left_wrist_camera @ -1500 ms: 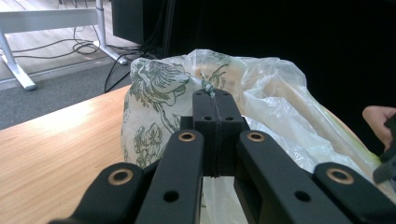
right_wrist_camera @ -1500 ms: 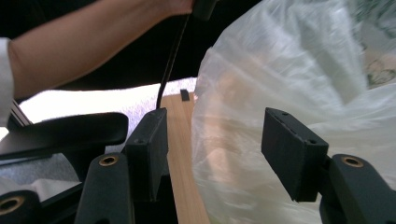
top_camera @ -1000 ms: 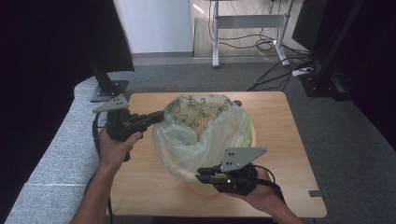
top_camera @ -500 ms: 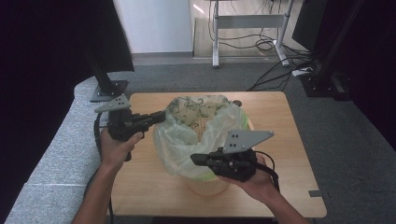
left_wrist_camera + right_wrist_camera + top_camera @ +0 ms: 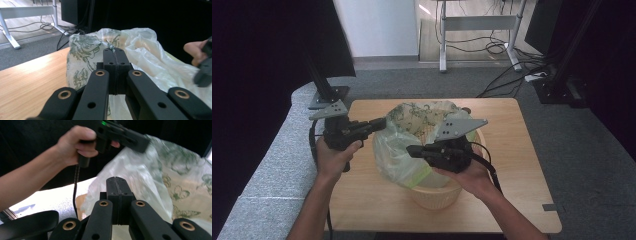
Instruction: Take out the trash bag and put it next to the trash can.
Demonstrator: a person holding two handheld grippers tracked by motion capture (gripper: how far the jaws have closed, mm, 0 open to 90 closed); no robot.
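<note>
So my right gripper [image 5: 412, 149] sits nearest me, jaws pressed together. From its own camera I can't tell for sure whether any film is caught between them; the tip sits right against the near side of the plastic bag [image 5: 398, 150]. That bag is clear with a green leafy print, draped inside and over a pale yellow basket [image 5: 432, 195] in the middle of the wooden surface [image 5: 522, 165]. Further out, my left gripper [image 5: 381, 123] has its jaws clamped on the bag's rim at the far left edge, holding it up.
</note>
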